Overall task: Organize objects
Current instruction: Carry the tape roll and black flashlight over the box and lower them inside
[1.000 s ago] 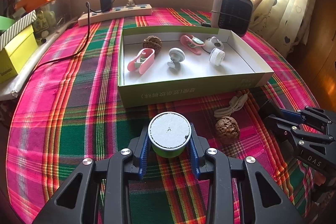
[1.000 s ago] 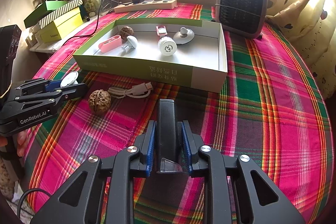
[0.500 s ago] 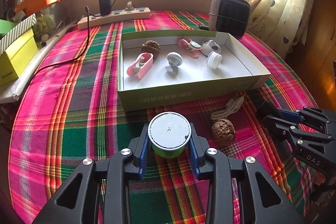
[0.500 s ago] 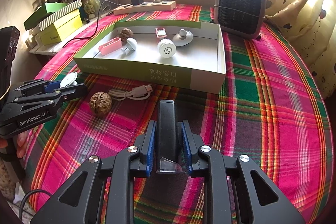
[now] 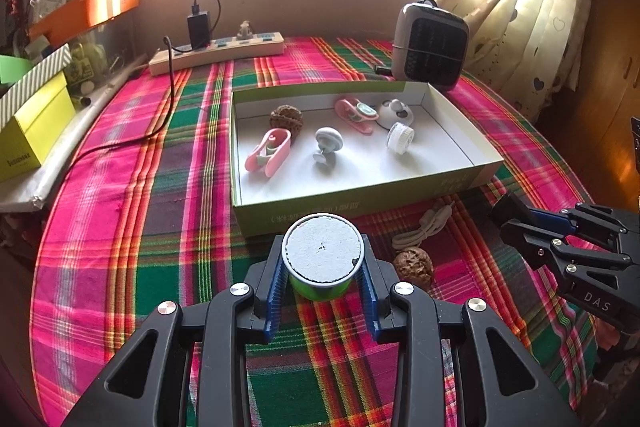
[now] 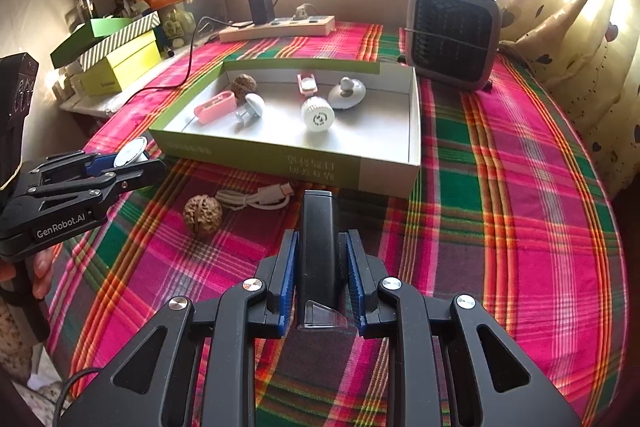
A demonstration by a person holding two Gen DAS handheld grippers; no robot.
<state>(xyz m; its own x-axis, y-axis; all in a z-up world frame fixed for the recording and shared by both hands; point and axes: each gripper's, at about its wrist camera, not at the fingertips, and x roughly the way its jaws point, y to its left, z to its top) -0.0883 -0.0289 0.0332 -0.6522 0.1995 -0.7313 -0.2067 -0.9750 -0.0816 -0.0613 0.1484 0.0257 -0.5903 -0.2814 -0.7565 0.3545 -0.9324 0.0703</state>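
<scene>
The left gripper pinches a small green round tin with a white lid; the right gripper is clamped on a slim black rectangular device. Both loads hang short of the shallow green-and-white cardboard box just ahead, so neither is stowed. Between the grippers and the box, a brown walnut and a coiled white cable lie on the plaid cloth, apparently awaiting pickup. Inside the box already: another walnut, pink clips, white knobs.

Plaid-covered table bears box, walnut, cable, heater, power strip.
</scene>
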